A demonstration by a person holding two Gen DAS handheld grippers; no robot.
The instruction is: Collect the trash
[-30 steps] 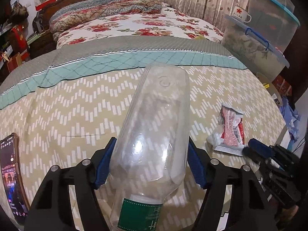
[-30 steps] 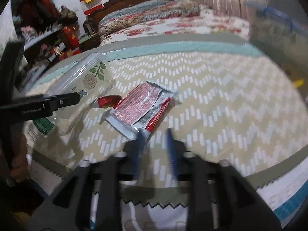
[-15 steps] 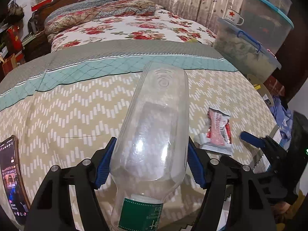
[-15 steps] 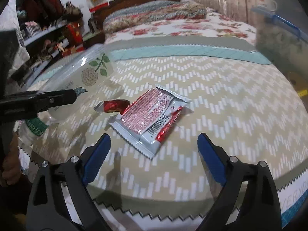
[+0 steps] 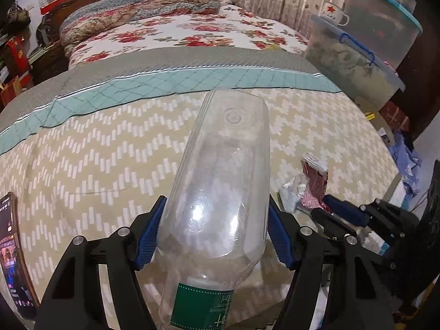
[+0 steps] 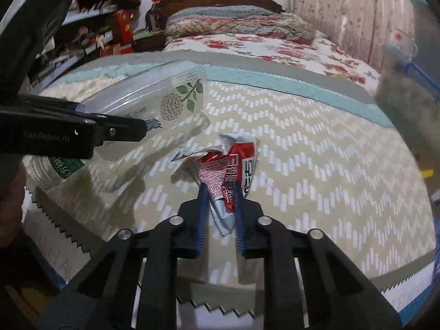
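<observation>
The left hand-held gripper (image 5: pixel 211 236) pinches a clear plastic bottle (image 5: pixel 220 187) across its body, blue pads pressed on both sides, with the bottle's base pointing away from the camera and its green label (image 5: pixel 203 308) toward the neck end near the lower edge of the left wrist view. The bottle hangs over the bed (image 5: pixel 96 151), which is covered by a beige zigzag spread. In the right wrist view the right hand-held gripper (image 6: pixel 220 200) is closing its jaws on a red and white wrapper (image 6: pixel 228 170); the wrapper sits between the blue pads, crumpled and standing up from the spread, its lower silver end down between the fingers. The pads already press its sides. A small bit of red foil shows just behind the wrapper, touching it. The bottle and left gripper appear to the left in this view, near the wrapper but apart from it. A phone (image 5: pixel 11 253) with a lit screen lies at the left edge of the bed. Clear storage bins (image 5: pixel 357 55) stand stacked beyond the bed's right side, a mug (image 5: pixel 334 13) on one.
</observation>
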